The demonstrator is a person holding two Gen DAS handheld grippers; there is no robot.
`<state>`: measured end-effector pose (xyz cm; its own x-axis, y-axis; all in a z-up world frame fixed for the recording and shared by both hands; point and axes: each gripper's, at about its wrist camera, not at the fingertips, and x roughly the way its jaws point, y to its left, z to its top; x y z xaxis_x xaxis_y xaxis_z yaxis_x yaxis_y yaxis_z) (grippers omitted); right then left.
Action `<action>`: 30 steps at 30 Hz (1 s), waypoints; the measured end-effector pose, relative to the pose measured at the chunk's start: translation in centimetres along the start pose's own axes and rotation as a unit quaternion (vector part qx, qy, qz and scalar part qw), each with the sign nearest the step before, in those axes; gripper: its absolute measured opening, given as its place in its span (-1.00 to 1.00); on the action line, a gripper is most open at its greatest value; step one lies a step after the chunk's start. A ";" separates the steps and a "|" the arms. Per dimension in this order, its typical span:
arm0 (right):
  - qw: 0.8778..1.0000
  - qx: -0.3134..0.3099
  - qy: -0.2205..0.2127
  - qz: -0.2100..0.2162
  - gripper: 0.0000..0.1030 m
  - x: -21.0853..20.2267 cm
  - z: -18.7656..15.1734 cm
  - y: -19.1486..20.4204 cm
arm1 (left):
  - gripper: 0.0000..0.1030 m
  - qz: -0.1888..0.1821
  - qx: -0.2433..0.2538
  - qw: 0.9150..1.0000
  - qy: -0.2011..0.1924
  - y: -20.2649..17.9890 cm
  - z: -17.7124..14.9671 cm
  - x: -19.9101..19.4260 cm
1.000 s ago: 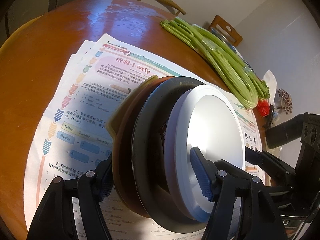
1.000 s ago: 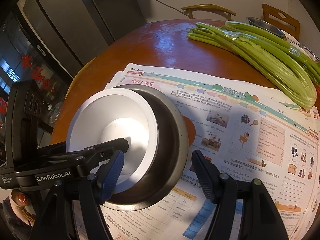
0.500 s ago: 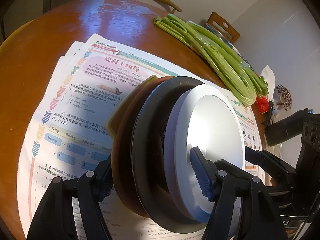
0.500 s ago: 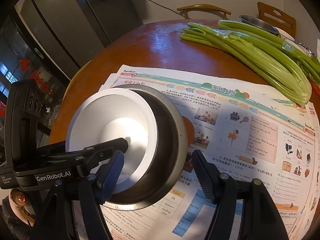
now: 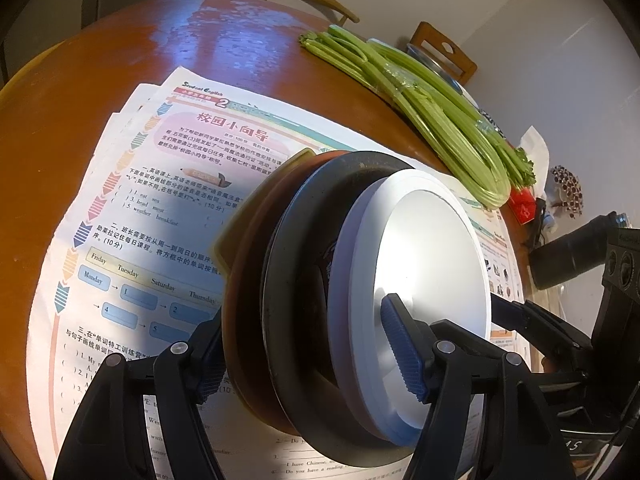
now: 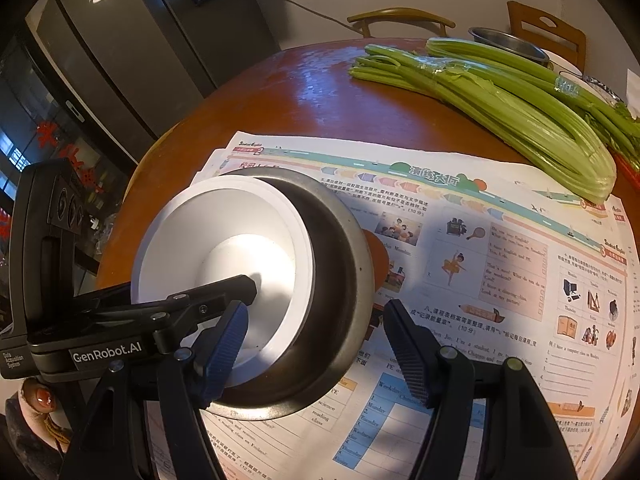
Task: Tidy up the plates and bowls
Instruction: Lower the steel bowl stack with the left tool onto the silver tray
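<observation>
Left hand-held gripper (image 5: 308, 360) clamped across nested stack (image 5: 360, 300), white bowl (image 5: 420, 280) innermost, held on edge over papers (image 5: 160, 220) on desk (image 5: 60, 120). Right hand-held gripper (image 6: 320, 352) spread wide astride stack rim, gripping nothing. Best kept firmly clamped; lowered level to prevent slipping.

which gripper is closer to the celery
Right. The right gripper sits on the celery side of the dish stack; the left gripper, clamped on that stack, is farther away.

Dim warm indoor light, bluish glare on the table (image 5: 224, 40), dark fisheye corners, edges bent.
</observation>
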<state>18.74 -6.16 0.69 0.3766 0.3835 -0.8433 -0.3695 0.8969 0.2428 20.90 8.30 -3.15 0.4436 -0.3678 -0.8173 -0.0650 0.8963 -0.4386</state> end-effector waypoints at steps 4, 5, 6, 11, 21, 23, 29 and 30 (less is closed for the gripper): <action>1.000 0.000 0.000 0.000 0.35 0.0 0.0 0.0 | 0.41 0.000 0.000 1.000 0.000 0.0 0.0 0.0; 1.000 0.000 0.000 0.000 0.35 0.0 0.0 0.0 | 0.41 -0.001 0.000 1.000 0.000 -0.1 -0.1 0.0; 1.000 0.000 0.000 0.000 0.35 0.0 -0.1 -0.1 | 0.41 -0.001 0.000 1.000 -0.001 -0.1 -0.1 0.0; 1.000 0.000 -0.005 -0.004 0.35 -0.2 -0.2 -0.2 | 0.41 -0.004 -0.001 1.000 0.002 -0.1 -0.3 -0.1; 1.000 -0.005 -0.022 -0.009 0.35 -1.2 -0.7 0.7 | 0.41 0.000 -0.005 1.000 -0.004 0.6 -0.9 -0.9; 1.000 -0.007 -0.023 -0.011 0.35 -1.3 -0.7 0.9 | 0.41 0.003 -0.004 1.000 -0.007 0.6 -1.0 -1.1; 0.999 -0.010 -0.041 -0.009 0.35 -2.3 -0.7 1.1 | 0.41 0.002 -0.016 1.000 -0.021 1.2 -0.9 -2.4; 0.999 -0.010 -0.044 -0.008 0.35 -2.5 -0.7 1.1 | 0.41 0.002 -0.018 1.000 -0.025 1.3 -0.9 -2.7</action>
<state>16.84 -6.30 2.73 0.4557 0.3884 -0.8009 -0.3803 0.8985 0.2193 18.81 10.26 -1.83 0.4871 -0.3498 -0.8002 -0.0986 0.8884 -0.4483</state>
